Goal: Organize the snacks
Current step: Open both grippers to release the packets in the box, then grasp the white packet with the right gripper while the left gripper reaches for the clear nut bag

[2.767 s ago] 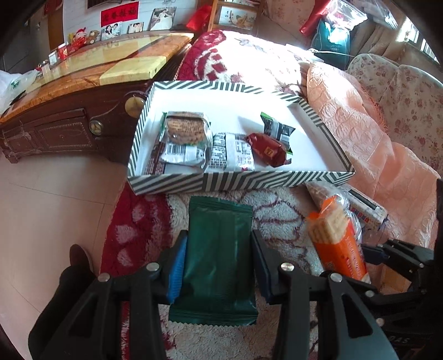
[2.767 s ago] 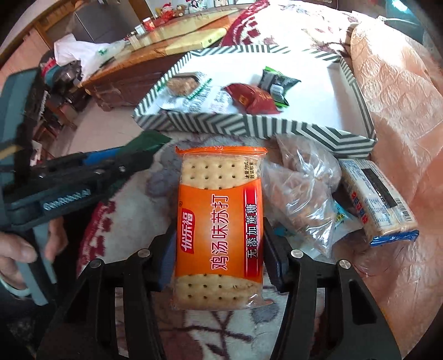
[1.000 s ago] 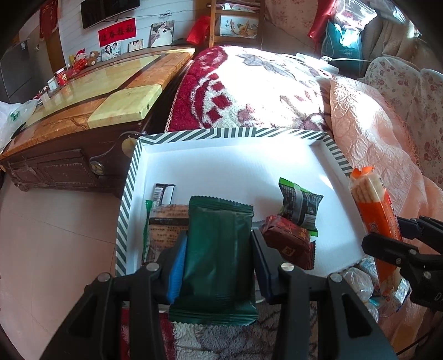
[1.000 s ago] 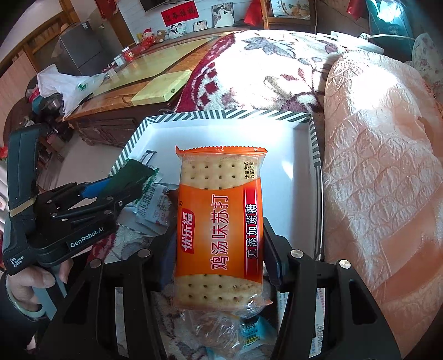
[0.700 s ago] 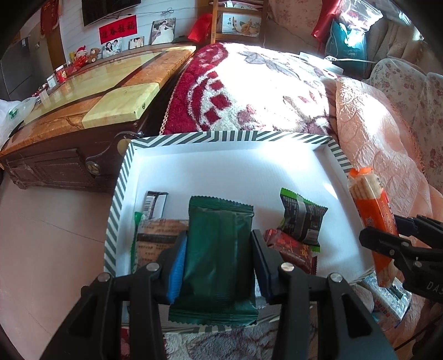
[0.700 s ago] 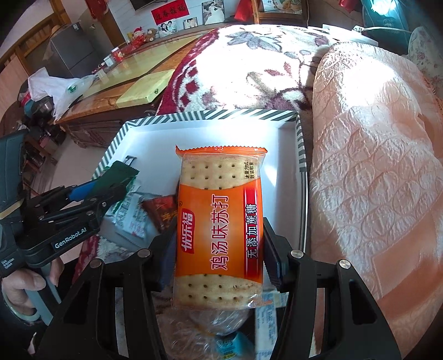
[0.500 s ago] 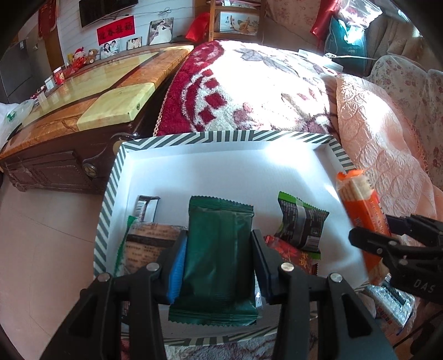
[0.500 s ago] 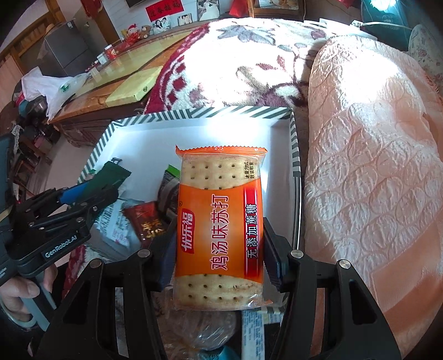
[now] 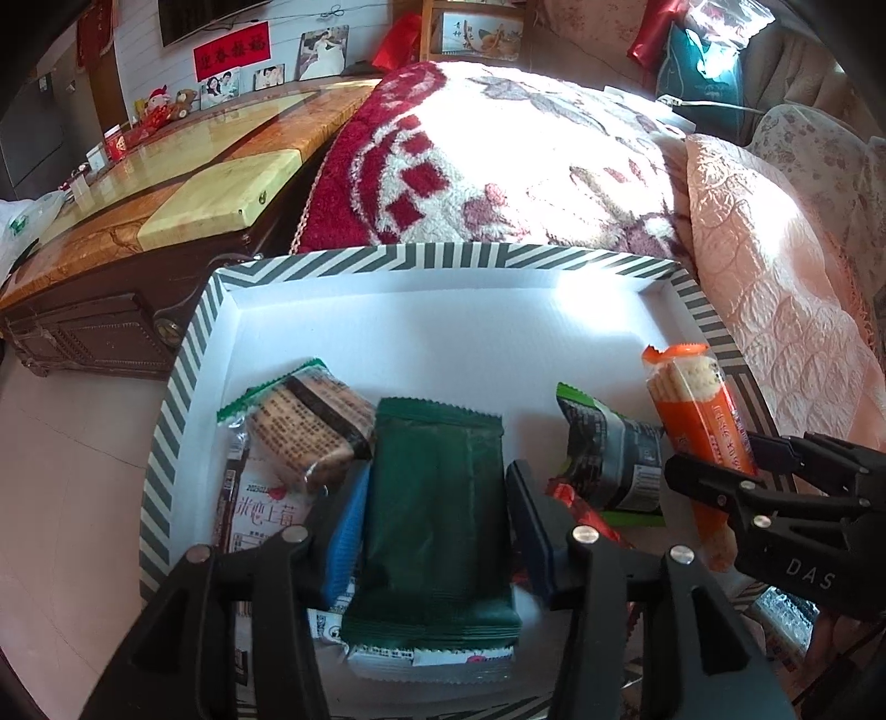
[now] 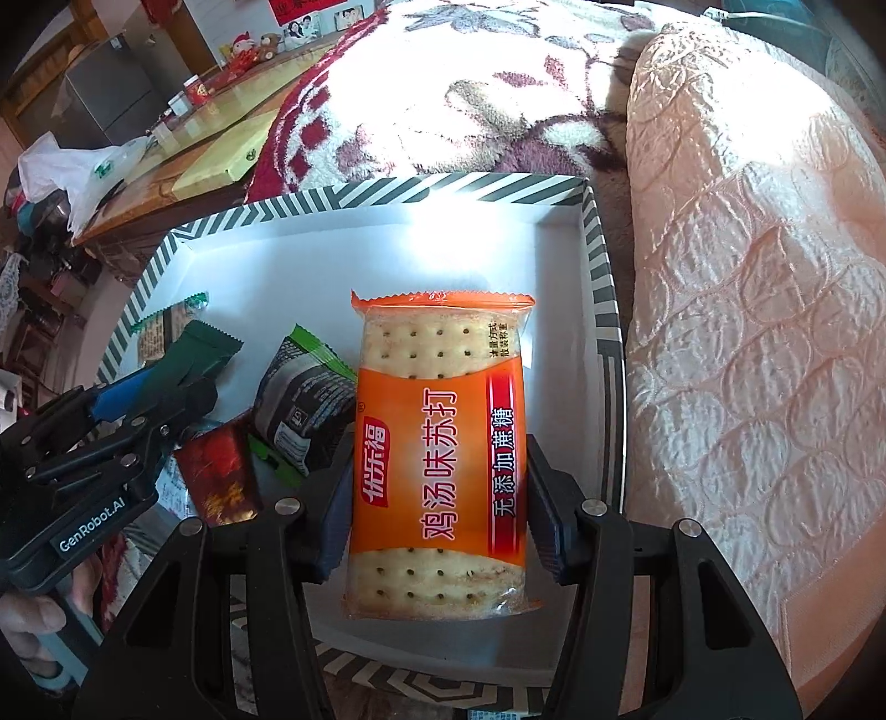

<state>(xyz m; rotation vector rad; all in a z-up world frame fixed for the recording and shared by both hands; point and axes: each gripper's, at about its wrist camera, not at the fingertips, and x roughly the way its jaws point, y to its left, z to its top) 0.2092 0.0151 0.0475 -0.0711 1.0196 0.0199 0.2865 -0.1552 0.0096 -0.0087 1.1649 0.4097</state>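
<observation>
Left gripper [image 9: 437, 509]: fingers opening beside the green packet [image 9: 437, 515], letting it go over the tray [image 9: 183, 354].
Right gripper [image 10: 437, 498]: fingers clamping the orange crackers [image 10: 437, 459] above the tray's right edge, ready to set down.

A home living room is indicated: framed family photos [image 9: 324, 52] at eleven o'clock, a wooden cabinet [image 9: 138, 221] at ten, a cushioned sofa [image 9: 775, 266] at two.
</observation>
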